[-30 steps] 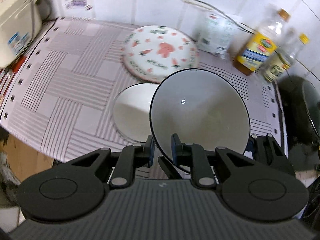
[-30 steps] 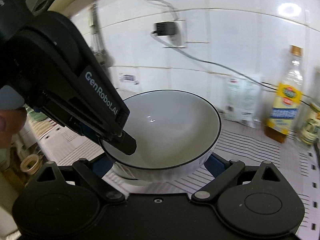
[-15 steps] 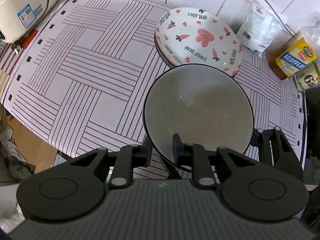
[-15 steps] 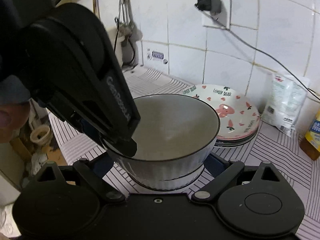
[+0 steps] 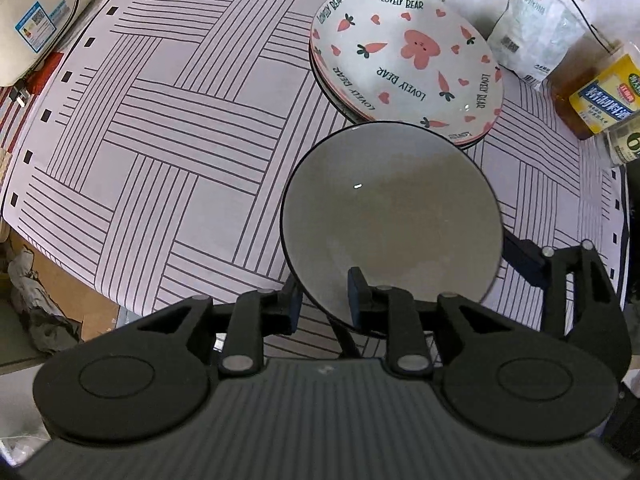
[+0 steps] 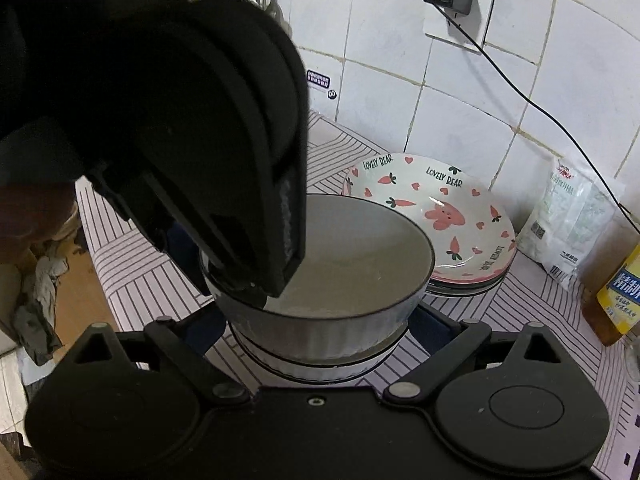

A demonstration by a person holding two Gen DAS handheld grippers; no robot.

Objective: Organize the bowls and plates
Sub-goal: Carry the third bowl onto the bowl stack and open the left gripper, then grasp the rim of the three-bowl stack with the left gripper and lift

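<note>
My left gripper (image 5: 324,300) is shut on the near rim of a white bowl with a black rim (image 5: 392,216). In the right wrist view that bowl (image 6: 352,280) sits nested in a second white ribbed bowl (image 6: 320,364) on the striped cloth. My right gripper (image 6: 316,328) is open, its fingers on either side of the two bowls. The left gripper's body (image 6: 208,152) hangs over the bowl's left rim. A stack of "Lovely Bear" carrot-print plates (image 5: 404,64) stands just behind the bowls, also in the right wrist view (image 6: 440,216).
The striped cloth (image 5: 168,132) covers the counter. A white bag (image 5: 532,32) and oil bottles (image 5: 596,92) stand at the back right by the tiled wall. A white appliance (image 5: 36,20) is at the far left. The counter's front edge drops off at the left (image 5: 80,280).
The held bowl has come down onto the second bowl, which is now hidden under it in the left wrist view. Both cameras have tilted down toward the counter.
</note>
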